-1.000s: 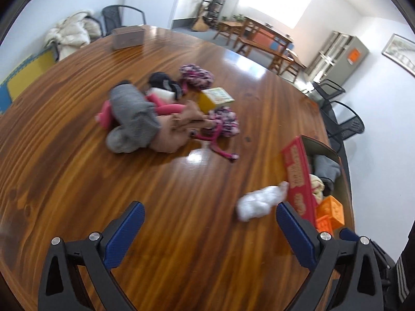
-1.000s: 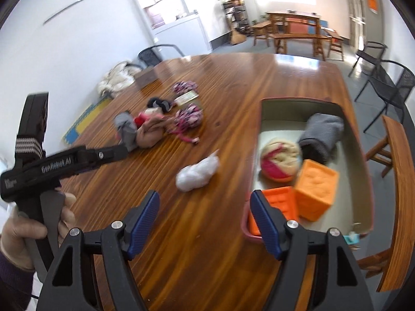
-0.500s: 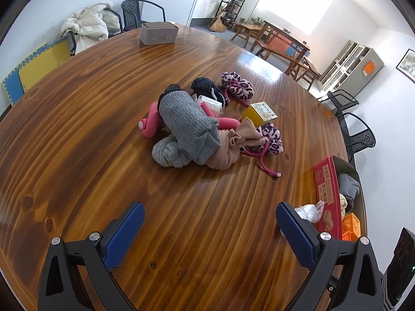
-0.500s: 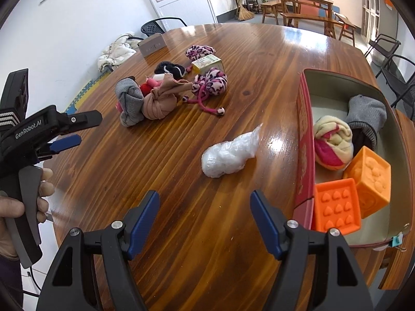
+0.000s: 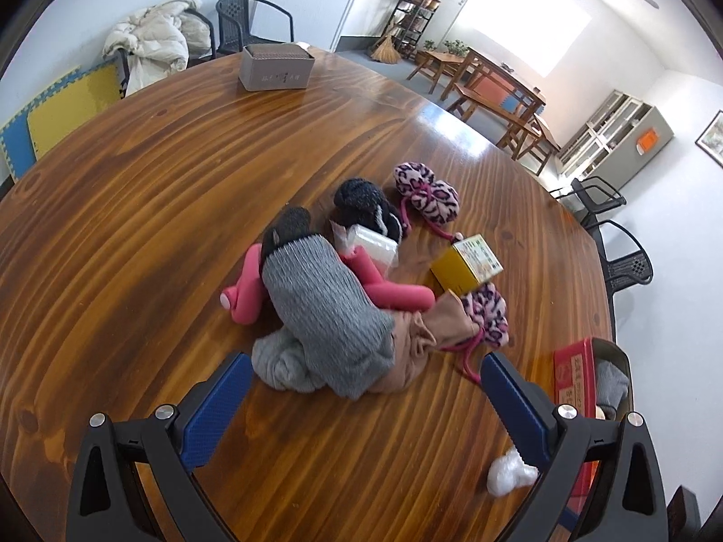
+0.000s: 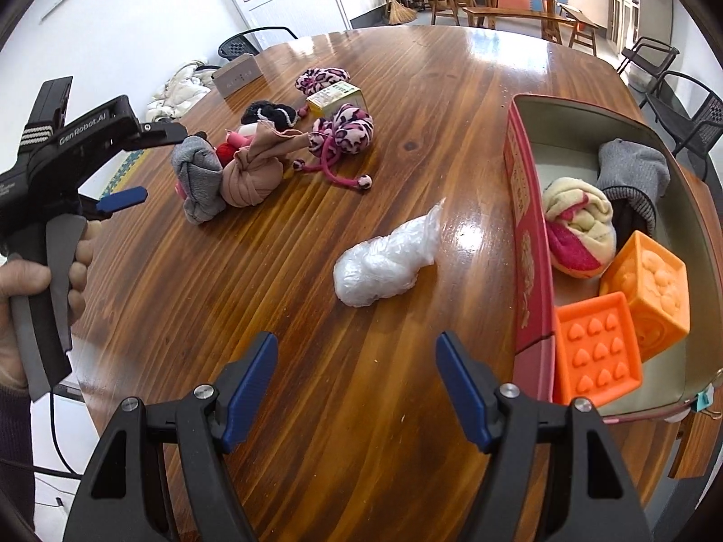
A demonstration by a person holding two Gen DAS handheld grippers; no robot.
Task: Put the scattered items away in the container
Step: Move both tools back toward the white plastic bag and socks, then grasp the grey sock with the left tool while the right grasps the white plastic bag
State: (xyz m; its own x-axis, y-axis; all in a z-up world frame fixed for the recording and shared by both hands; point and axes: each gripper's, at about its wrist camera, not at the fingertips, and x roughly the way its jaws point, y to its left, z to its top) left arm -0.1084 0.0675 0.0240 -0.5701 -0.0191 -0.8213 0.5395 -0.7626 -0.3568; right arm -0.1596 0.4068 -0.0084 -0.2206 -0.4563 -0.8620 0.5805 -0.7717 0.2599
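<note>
White walls (image 5: pixel 678 271) are seen all around; a bright window (image 5: pixel 519 36) is set at one o'clock; wooden benches and a table (image 5: pixel 492 86) are placed beneath it; a grey cabinet (image 5: pixel 614 140) is stood at two o'clock; black chairs (image 5: pixel 253 22) are ranged at eleven o'clock.

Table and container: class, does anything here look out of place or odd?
Yes. A crumpled clear plastic bag lies alone on the table, apart from the heap around the grey knit sock and outside the container.
</note>
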